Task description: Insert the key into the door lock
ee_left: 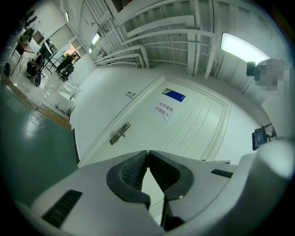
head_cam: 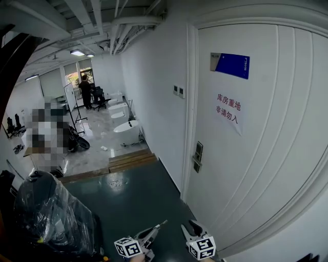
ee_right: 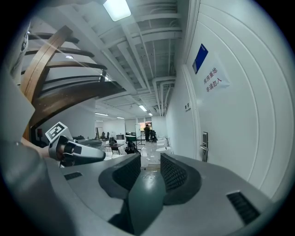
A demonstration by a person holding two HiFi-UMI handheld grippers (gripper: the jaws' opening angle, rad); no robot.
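The left gripper (ee_left: 147, 157), jaws pinching what seems a thin key (ee_left: 147, 150), has the door lock (ee_left: 120, 133) at eleven o'clock, well apart. The right gripper (ee_right: 150, 159) is spread, empty.

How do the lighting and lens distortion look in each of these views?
Head view: fisheye bows the white door, and the dark green floor looks dim. Left gripper view: the ceiling light panel is blown out white. Right gripper view: the ceiling lamp glares; the corners go black.
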